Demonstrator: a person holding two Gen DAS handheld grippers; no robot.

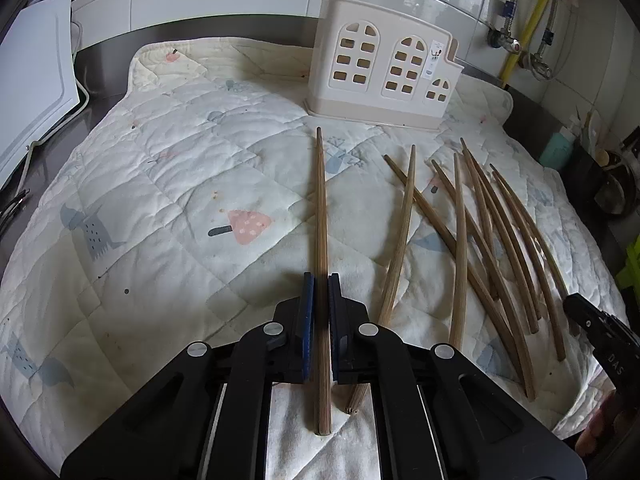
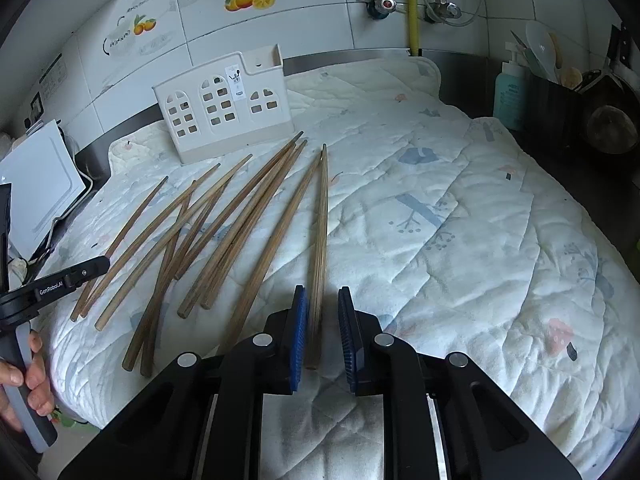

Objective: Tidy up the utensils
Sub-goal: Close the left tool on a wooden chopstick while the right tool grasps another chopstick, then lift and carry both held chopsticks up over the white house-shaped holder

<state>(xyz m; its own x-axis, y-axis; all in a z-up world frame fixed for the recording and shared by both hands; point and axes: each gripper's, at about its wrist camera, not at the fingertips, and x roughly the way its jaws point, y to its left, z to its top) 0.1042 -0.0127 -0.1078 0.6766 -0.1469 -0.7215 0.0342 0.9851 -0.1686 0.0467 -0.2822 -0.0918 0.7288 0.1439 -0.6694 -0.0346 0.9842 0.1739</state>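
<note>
Several brown wooden chopsticks lie scattered on a quilted white mat. My left gripper is shut on one chopstick that points straight ahead toward a cream house-shaped utensil holder. My right gripper is open, its blue pads either side of a chopstick that lies on the mat, close to the left pad. The holder also shows in the right wrist view, at the back left. The loose chopsticks lie to the left of my right gripper.
A white board leans at the left edge. A teal soap bottle and a dark utensil pot stand at the right. Pipes and valves run along the tiled wall. The dark counter shows around the mat.
</note>
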